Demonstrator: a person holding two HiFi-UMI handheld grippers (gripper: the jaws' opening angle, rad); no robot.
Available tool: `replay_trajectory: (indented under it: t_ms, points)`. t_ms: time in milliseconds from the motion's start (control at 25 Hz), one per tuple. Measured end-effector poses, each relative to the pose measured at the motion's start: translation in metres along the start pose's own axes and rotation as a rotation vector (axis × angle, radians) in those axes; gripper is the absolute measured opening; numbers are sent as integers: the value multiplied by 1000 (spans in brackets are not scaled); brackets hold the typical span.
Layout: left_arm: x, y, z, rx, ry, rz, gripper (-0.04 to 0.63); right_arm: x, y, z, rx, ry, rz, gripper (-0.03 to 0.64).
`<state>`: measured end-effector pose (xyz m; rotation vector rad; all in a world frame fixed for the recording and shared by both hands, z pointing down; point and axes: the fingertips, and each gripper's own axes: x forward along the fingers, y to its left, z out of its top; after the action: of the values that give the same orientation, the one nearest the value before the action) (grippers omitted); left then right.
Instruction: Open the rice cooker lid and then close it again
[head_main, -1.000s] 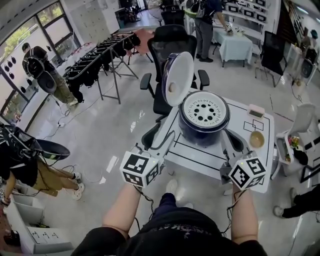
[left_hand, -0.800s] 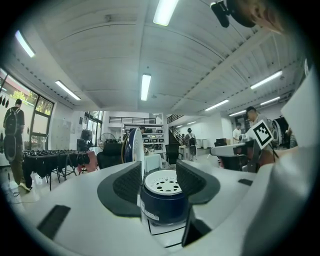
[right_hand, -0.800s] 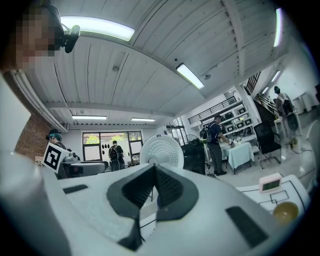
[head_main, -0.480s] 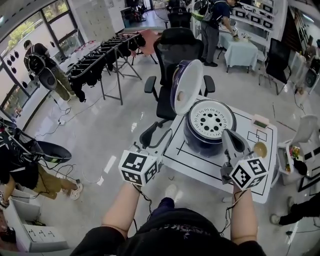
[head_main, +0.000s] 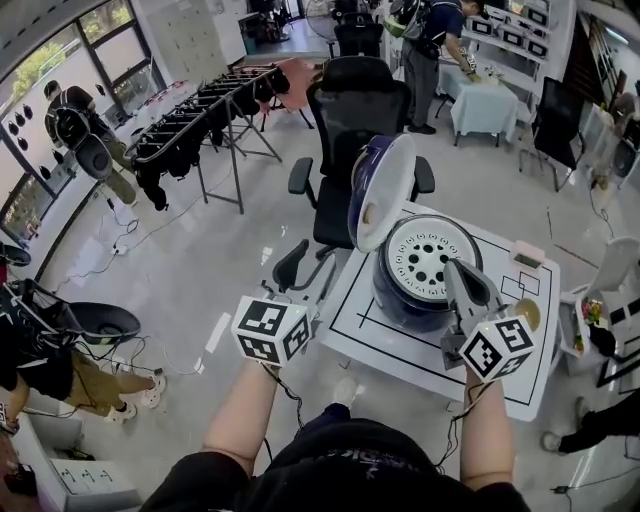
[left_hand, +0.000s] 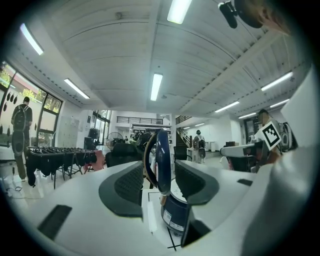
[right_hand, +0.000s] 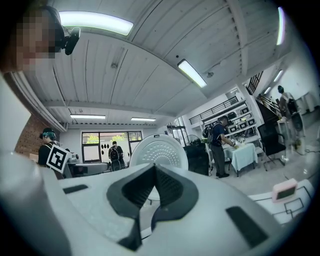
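Note:
The dark blue rice cooker (head_main: 425, 268) stands on a white table (head_main: 440, 355) with its lid (head_main: 383, 190) swung up and upright, so the perforated inner plate shows. My left gripper (head_main: 305, 272) is held level at the table's left edge, short of the cooker. Its jaws are open and have just been closing a little, with nothing between them. Through their gap in the left gripper view (left_hand: 159, 172) I see the lid (left_hand: 161, 150) edge-on above the cooker body (left_hand: 175, 216). My right gripper (head_main: 457, 268) is shut and empty at the cooker's near right rim. The right gripper view (right_hand: 154, 169) faces the lid's white inner side (right_hand: 159, 150).
A black office chair (head_main: 355, 105) stands behind the table. A rack of dark clothes (head_main: 195, 125) is at the left. On the table's right part lie a small bowl (head_main: 528, 313) and a pink box (head_main: 527, 254). People stand at the room's far sides.
Both grippers have moved forward toward the cooker. The right one now reaches its near rim. The lid stays upright.

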<state>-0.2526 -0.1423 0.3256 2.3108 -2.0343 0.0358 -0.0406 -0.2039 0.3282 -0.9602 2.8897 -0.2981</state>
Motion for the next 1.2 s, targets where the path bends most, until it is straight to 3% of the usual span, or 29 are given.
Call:
replay_trajectory:
  t_ms: [720, 1200]
  points:
    - [129, 67, -15, -6, 58, -100, 196, 70, -53, -17, 35, 8, -140, 2]
    - [211, 57, -22, -7, 75, -257, 195, 82, -85, -15, 23, 11, -281, 2]
